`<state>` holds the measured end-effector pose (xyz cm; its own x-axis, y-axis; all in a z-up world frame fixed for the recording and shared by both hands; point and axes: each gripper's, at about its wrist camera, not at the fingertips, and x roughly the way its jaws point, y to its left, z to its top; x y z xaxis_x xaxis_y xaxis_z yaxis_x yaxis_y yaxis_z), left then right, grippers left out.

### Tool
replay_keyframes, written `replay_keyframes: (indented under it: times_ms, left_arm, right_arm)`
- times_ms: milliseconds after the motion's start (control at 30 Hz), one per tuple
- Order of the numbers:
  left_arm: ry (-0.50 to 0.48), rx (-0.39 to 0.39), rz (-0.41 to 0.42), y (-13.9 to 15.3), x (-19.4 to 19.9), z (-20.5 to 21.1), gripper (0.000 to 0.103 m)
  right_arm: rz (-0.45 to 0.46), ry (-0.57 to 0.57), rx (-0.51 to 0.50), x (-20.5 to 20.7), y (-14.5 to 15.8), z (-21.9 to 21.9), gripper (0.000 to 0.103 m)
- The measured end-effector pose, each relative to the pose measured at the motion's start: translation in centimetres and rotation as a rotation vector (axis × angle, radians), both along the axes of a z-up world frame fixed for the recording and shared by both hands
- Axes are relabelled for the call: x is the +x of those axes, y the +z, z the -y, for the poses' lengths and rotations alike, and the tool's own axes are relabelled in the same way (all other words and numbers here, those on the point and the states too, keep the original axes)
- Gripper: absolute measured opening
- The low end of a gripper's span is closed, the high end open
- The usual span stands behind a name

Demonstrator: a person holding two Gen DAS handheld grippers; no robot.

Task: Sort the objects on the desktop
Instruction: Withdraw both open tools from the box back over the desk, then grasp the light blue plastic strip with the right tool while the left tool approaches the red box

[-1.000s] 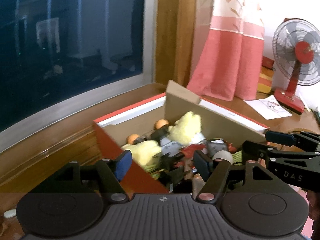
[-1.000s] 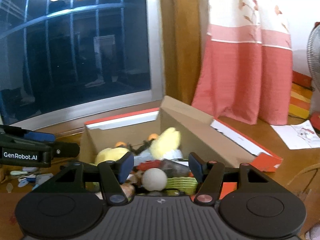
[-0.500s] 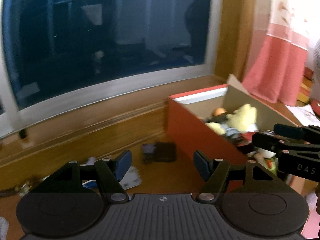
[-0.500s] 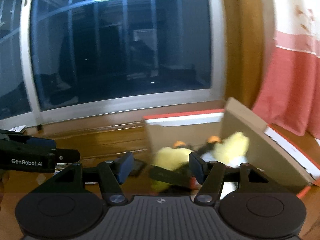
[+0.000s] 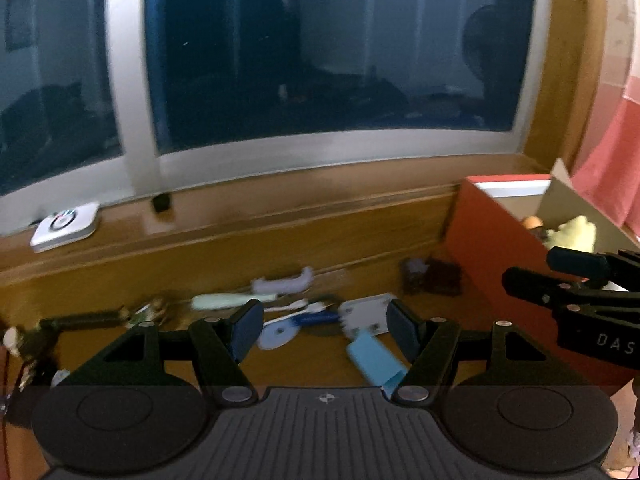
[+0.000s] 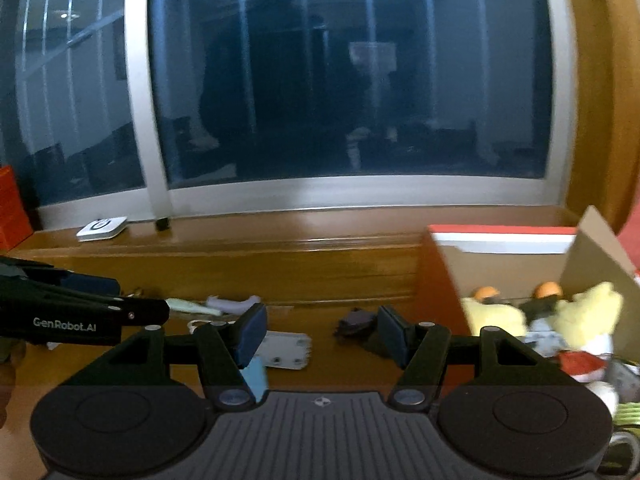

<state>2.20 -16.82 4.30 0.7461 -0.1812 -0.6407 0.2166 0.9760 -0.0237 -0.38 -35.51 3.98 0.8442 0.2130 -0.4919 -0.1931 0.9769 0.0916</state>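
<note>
both the left gripper (image 5: 324, 330) and right gripper (image 6: 318, 330) are held wide apart, empty (frames blurred), above the cluttered wooden bench (image 5: 280, 364) beside the red cardboard box (image 5: 492, 256).

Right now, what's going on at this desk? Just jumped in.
A person holds two grippers over a wooden desk, sorting clutter into a red cardboard box. Both the left gripper and right gripper are open and carry nothing. The box already holds yellow plush toys and other bits. Loose items remain on the desk, among them a light blue case and a white flat board, both lying near the left gripper's fingers.
</note>
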Motion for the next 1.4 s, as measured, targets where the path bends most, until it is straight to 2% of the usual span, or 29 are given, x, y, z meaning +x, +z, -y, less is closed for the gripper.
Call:
replay_keyframes:
  times_ms: [333, 833, 1000, 1333, 1400]
  left_arm:
    - [0.069, 0.007, -0.044, -1.1, -0.2, -3.3, 0.068]
    - [0.038, -0.010, -0.204, -6.8, -0.7, -4.1, 0.068]
    - [0.023, -0.016, -0.241, -8.0, -0.8, -4.2, 0.068]
    - [0.061, -0.026, -0.272, -8.8, -0.5, -6.0, 0.068]
    - [0.070, -0.027, -0.276, -8.9, -0.5, -6.4, 0.068]
  right_arm:
    - [-0.050, 0.072, 0.010, 1.2, -1.7, -3.3, 0.064]
    - [-0.164, 0.105, 0.006, 2.6, -5.7, -5.2, 0.064]
    - [-0.213, 0.113, -0.014, 3.3, -7.5, -5.9, 0.064]
    - [-0.292, 0.140, -0.067, 4.8, -11.0, -7.5, 0.064]
    - [-0.290, 0.156, -0.092, 4.6, -11.6, -7.9, 0.072]
